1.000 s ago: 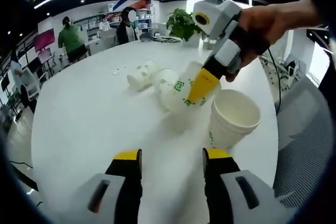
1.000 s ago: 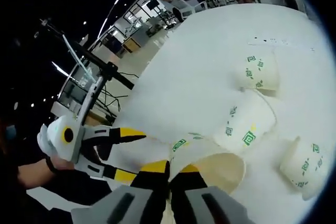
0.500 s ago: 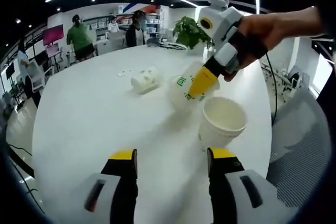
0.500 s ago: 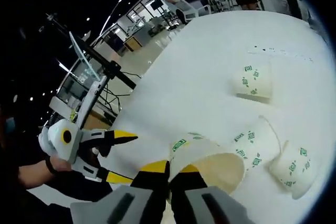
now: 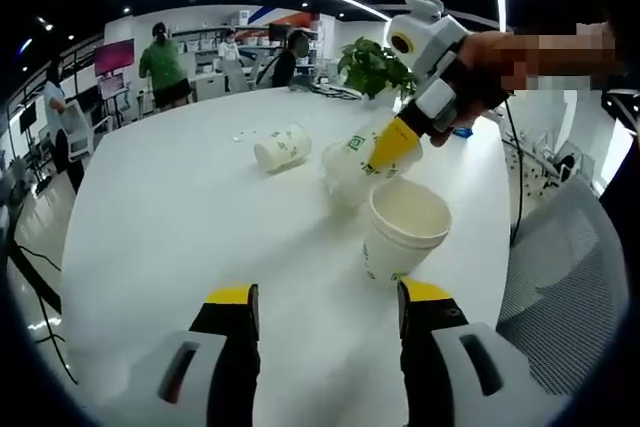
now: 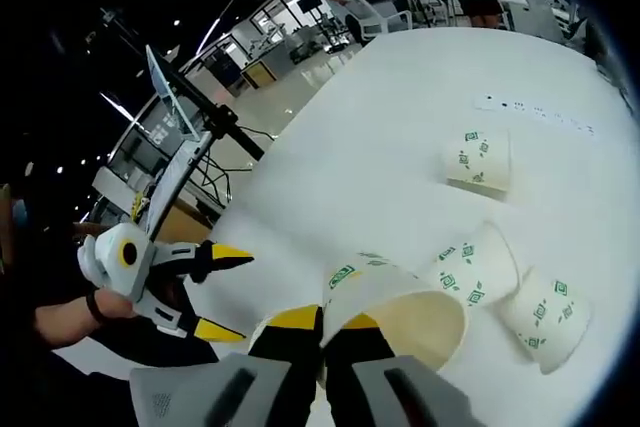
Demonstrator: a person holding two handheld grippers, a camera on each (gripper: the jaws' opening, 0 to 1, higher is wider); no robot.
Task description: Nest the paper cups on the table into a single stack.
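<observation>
A bright open-plan office lies behind a large round white tabletop (image 5: 170,217), with a green potted plant (image 5: 372,67) at its far edge and people standing near desks in the background.

In the left gripper view, the left hand-held gripper (image 5: 322,307) hangs low over the tabletop with its two yellow-tipped jaws spread wide apart and nothing between them. Ahead of it stands an upright white paper cup with green printed marks (image 5: 402,232), mouth open upward. Just above that cup's rim, the right hand-held gripper (image 5: 392,147), held by a person's hand (image 5: 500,67), has its yellow jaws pinched together on the rim of a second white paper cup with green logo (image 5: 352,159), which is tilted on its side and lifted off the tabletop. Farther back, a third white paper cup lying on its side (image 5: 280,147) rests on the tabletop, apart from the others.

In the right gripper view, the clamped cup's wide cream-coloured mouth sits directly above the closed jaws. Beyond it, three more green-marked paper cups lie on the tabletop: two of them close together, whether touching cannot be told, and one farther off. The left hand-held gripper shows at the left, jaws apart.
</observation>
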